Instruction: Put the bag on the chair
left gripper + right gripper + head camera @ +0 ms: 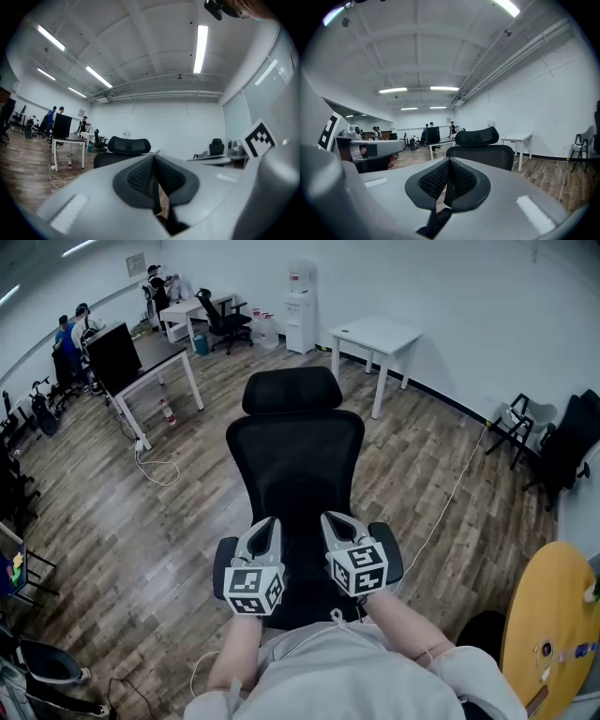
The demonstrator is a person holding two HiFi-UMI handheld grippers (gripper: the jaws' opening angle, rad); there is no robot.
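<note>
A black mesh office chair [295, 451] with a headrest stands right in front of me, its back facing away from me. My left gripper [265, 524] and right gripper [335, 518] hover side by side over the seat, both shut with nothing between the jaws. The left gripper view has the shut left gripper [153, 157] pointing past the chair's headrest [129, 145]. From the right gripper view, the shut right gripper [449, 161] points at the chair's back [480, 151]. No bag shows in any view.
A white table [375, 334] and a water dispenser [302, 306] stand by the far wall. A desk with a monitor [141, 357] is at the far left, a cable [155, 467] on the floor beside it. A yellow round tabletop [553, 615] is at my right.
</note>
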